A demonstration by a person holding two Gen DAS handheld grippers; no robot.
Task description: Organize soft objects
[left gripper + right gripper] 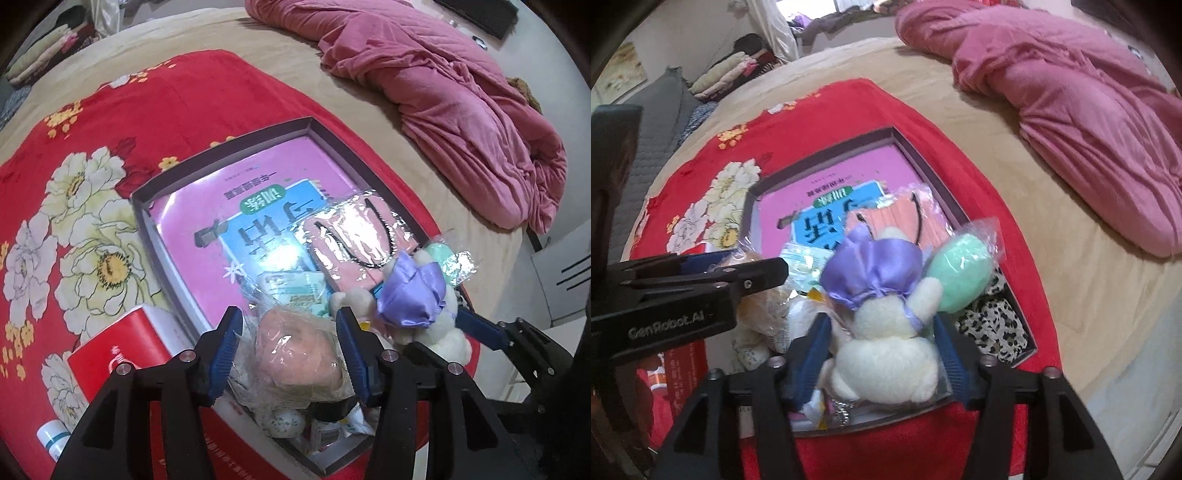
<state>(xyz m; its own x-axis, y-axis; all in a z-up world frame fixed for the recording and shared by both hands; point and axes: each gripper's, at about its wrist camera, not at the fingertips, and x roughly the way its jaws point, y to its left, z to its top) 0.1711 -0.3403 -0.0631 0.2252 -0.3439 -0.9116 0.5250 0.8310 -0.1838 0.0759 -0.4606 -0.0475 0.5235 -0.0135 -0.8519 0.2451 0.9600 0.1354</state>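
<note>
Two tools: both black-framed with blue pads, each pointing down into one shallow dark box point(221, 144)
Left tool point(290, 350): jaws apart around a peach-coloured soft lump in crinkled clear wrap point(299, 354); the blue pads point(225, 350) stand beside the wrap, and whether they press it cannot be told (no clear squeeze shows), so it reads as open
Right tool point(881, 354): jaws spread either side of a cream plush animal with a shiny lilac satin bow point(886, 332); small gaps show at both sides of the plush, so it reads as loose, not clamped
Plush animal: inside the box at its near edge, lying on other items, bow toward the far end
Peach lump: in the box's near left corner, just beside the plush
Mint-green soft ball in clear wrap point(960, 277): in the box, touching the plush on its right
Pink ribbed pack in clear plastic point(354, 243): behind the plush, lying over a pink and blue book point(236, 206) that covers the box floor
Leopard-print fabric point(993, 325): in the box's near right corner
Box position: on a red blanket with cream flowers point(85, 206), spread on a tan bed point(258, 44)
Elsewhere: a crumpled pink quilt point(461, 122) lies well apart at the far right of the bed
</note>
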